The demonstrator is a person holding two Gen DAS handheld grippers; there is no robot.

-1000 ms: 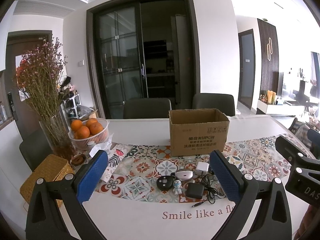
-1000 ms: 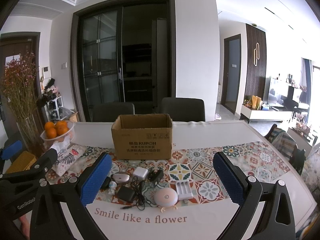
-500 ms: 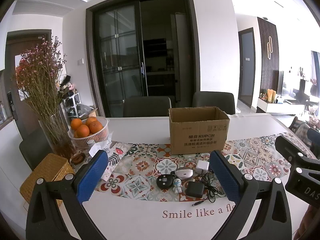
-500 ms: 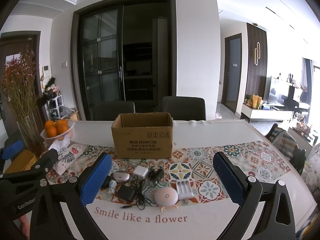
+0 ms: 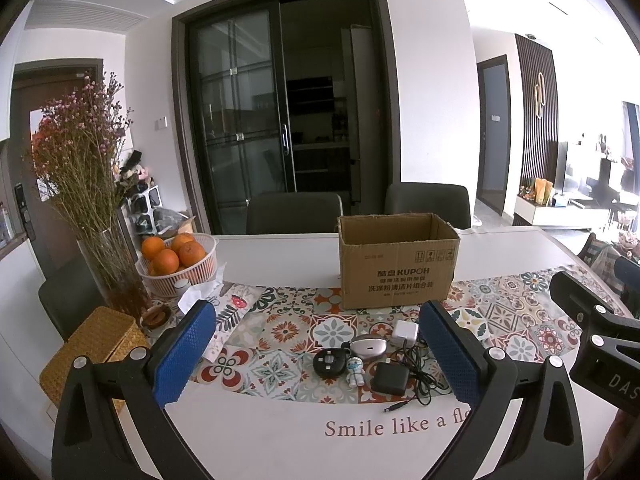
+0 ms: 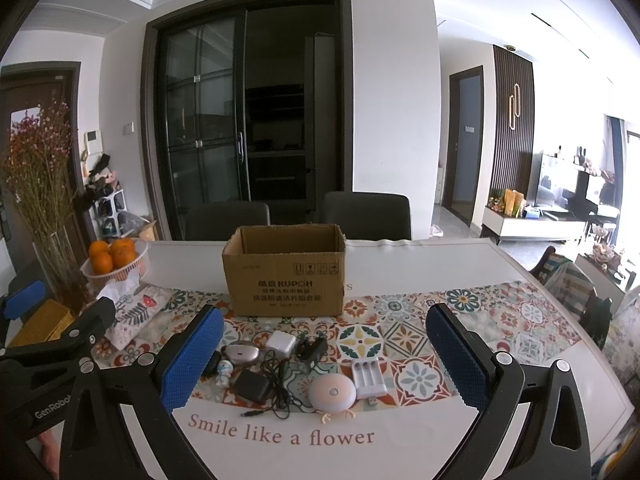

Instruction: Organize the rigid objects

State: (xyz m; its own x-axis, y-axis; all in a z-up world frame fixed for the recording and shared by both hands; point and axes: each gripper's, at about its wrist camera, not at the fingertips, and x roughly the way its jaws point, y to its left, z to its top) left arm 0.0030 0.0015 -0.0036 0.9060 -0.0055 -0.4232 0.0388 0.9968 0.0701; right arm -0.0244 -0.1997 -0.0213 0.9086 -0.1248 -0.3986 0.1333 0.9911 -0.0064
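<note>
An open cardboard box [image 5: 398,260] [image 6: 285,276] stands on the patterned runner. In front of it lie small items: a white charger cube [image 6: 281,342], a silver oval device [image 6: 239,353], a black adapter with cable [image 6: 251,386], a small robot figure [image 6: 225,372], a round pink lamp [image 6: 331,393], a white battery charger [image 6: 368,376] and a black round device [image 5: 329,362]. My left gripper [image 5: 318,354] is open and empty, above the table's near edge. My right gripper [image 6: 320,360] is open and empty, to its right.
A basket of oranges [image 5: 176,258], a vase of dried flowers [image 5: 112,264], a woven box [image 5: 94,344] and a tissue pack [image 6: 136,312] stand at the left. Two dark chairs [image 6: 366,216] are behind the table. The table's right edge [image 6: 600,360] is near.
Both grippers have risen or tilted very slightly; the scene sits a little lower in view. Nothing on the table has moved.
</note>
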